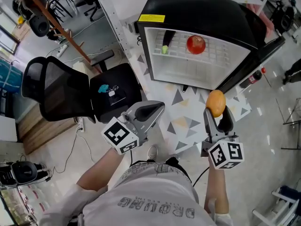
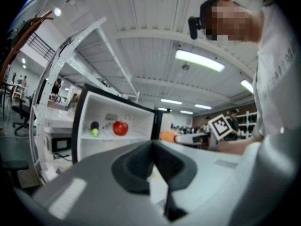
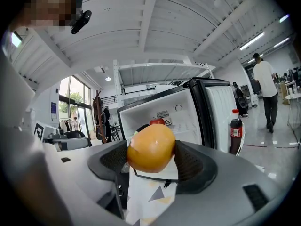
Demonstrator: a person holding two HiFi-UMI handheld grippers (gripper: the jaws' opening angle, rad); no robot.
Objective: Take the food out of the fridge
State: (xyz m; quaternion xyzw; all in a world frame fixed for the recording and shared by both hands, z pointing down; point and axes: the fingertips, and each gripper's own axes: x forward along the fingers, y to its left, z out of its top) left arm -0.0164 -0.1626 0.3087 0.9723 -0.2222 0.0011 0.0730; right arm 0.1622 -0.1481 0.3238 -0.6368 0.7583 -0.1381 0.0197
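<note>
The black mini fridge [image 1: 207, 13] stands open, and on its white shelf lie a red apple [image 1: 196, 44] and a small green-and-black item [image 1: 165, 48]. My right gripper [image 1: 217, 111] is shut on an orange [image 1: 216, 102], held in front of the fridge and apart from it. The orange [image 3: 151, 147] fills the gap between the pads in the right gripper view, with the apple [image 3: 157, 121] behind it. My left gripper [image 1: 157, 108] is shut with nothing in it, lower left of the fridge. The left gripper view shows the apple [image 2: 120, 127] and the orange [image 2: 168, 135].
The fridge door [image 1: 254, 62] swings open to the right, with a cola bottle [image 1: 254, 78] in it. A black office chair [image 1: 56, 93] stands at left. A patterned mat [image 1: 186, 119] covers the floor before the fridge. A person [image 3: 265, 91] walks far right.
</note>
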